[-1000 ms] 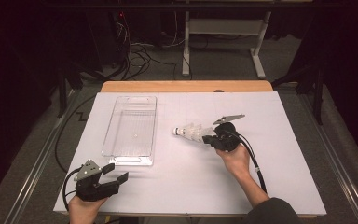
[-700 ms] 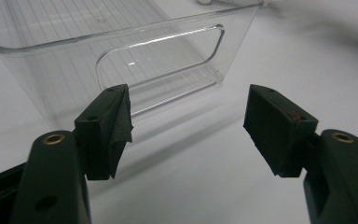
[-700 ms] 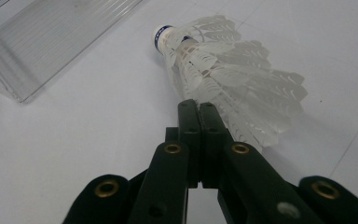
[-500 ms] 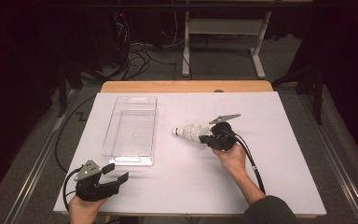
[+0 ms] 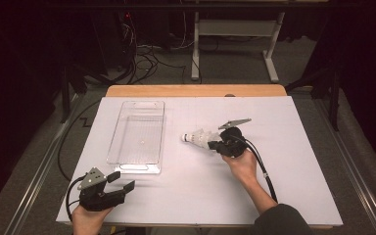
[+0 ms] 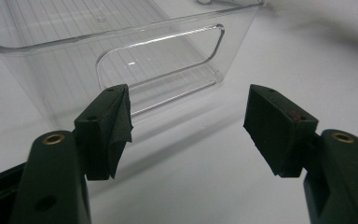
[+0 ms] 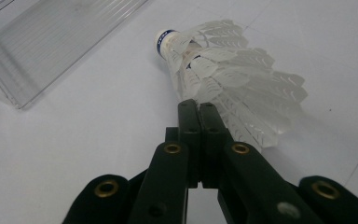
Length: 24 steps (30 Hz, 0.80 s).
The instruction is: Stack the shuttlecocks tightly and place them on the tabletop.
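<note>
My right gripper [image 7: 199, 109] is pinched onto the shuttlecock [image 7: 223, 70] by its feather skirt; the pinched edge hides behind the jaws. It hangs over the white table [image 5: 284, 161], cork towards the clear tray [image 5: 137, 137]. My left gripper [image 6: 186, 126] gapes empty, resting low before the tray's handle end.

- In the high view the white desk [image 5: 293, 161] is evenly and brightly lit from above, while the floor and room around it fall into deep darkness.
- That view is soft and slightly grainy; fine detail is lost.
- The clear tray [image 6: 121, 51] carries small bright glints on its ribbed walls and casts a faint grey shadow towards the jaws.
- Beside the shuttlecock [image 7: 233, 88], the desk looks washed out; its feathers stay fairly sharp, and the nearest jaws are blurred.
</note>
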Tool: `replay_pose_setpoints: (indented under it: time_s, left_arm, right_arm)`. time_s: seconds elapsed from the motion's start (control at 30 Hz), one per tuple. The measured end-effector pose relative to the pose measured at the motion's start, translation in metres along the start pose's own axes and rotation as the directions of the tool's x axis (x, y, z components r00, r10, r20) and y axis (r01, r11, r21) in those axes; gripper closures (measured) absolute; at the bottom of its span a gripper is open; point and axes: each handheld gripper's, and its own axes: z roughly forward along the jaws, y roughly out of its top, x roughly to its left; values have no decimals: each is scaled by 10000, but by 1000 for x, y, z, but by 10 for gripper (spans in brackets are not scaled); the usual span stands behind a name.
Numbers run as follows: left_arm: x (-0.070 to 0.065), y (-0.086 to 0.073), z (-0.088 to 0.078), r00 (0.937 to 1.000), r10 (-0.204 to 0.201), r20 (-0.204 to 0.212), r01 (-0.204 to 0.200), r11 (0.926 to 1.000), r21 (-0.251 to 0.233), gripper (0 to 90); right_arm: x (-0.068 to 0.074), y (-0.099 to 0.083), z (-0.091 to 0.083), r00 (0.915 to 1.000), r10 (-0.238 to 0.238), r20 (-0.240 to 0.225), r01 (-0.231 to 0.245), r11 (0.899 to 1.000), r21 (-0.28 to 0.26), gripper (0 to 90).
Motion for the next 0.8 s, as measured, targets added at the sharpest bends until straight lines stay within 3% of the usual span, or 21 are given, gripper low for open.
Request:
replay_pose_setpoints:
  time_s: [0.57,0.8]
  left_arm:
    - [1,0,0,10000,13,-8,-13,10000,-24,327]
    - [1,0,0,10000,-25,4,25,10000,-45,325]
  right_arm:
    - [-2,1,1,9999,97,60,-97,10000,8,897]
    - [0,1,0,9999,90,138,-88,9999,-143,812]
